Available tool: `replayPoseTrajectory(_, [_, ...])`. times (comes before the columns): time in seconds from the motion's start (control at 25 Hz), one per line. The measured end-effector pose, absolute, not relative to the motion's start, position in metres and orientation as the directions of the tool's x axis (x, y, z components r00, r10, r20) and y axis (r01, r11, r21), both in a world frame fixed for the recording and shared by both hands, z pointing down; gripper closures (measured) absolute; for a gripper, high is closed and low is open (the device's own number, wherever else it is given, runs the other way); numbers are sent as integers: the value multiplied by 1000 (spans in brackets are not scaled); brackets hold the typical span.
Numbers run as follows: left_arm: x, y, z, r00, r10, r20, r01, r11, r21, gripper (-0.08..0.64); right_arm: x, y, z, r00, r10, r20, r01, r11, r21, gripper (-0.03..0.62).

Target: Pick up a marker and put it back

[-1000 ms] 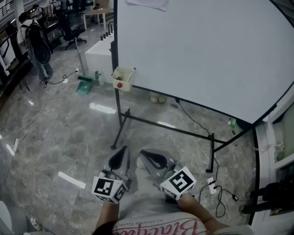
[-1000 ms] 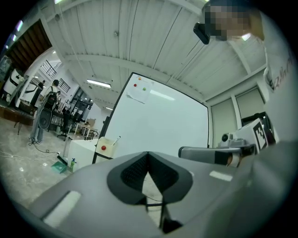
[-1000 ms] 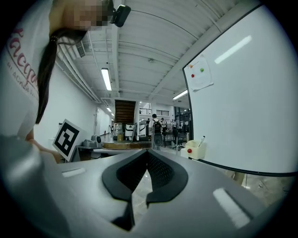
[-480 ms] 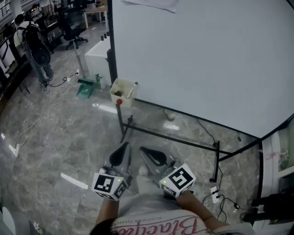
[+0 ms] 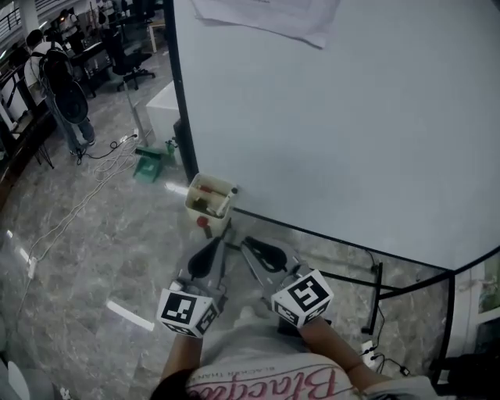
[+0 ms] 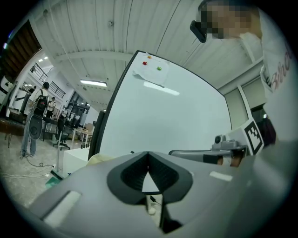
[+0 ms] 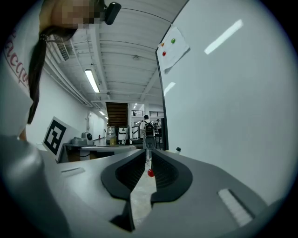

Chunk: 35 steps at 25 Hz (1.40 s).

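Note:
A cream marker holder hangs at the lower left corner of the whiteboard, with markers lying in it and a red knob on its front. My left gripper is just below the holder; its jaws meet at the tips and hold nothing. My right gripper is beside it, also just short of the holder. Its jaws are opening, with a narrow slit and nothing between them. The red knob shows through that slit.
A paper sheet is pinned at the top of the board. The board's black stand leg and a power strip are at the right. A white cabinet, green object, floor cables and a person are at the left.
I have come closer to the whiteboard. The marker holder has moved down the head view and now sits right in front of both gripper tips.

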State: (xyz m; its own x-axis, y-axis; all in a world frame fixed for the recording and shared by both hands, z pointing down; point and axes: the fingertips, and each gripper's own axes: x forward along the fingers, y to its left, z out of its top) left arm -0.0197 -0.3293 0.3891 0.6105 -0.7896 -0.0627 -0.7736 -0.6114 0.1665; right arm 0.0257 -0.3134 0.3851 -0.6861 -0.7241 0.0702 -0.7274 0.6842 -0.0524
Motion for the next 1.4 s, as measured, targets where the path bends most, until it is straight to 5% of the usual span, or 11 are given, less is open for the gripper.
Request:
replayPoseTrajectory(0.44, [-22, -382, 394, 606, -795, -32, -780, -601, 174, 561, 16, -406, 416, -651, -740, 169, -759, 640, -124, 425])
replayPoseTrajectory(0.68, [-36, -401, 390, 608, -793, -36, -778, -605, 168, 561, 3, -435, 430, -617, -761, 197, -786, 586, -197, 428])
replayPoseTrajectory(0.8, [-40, -404, 393, 603, -797, -34, -784, -599, 162, 561, 3, -440, 429, -626, -761, 169, -775, 585, -238, 508])
replayPoseTrajectory(1.4, [-37, -401, 379, 604, -793, -86, -776, -609, 167, 561, 29, -400, 323, -613, -767, -189, -757, 639, -139, 526])
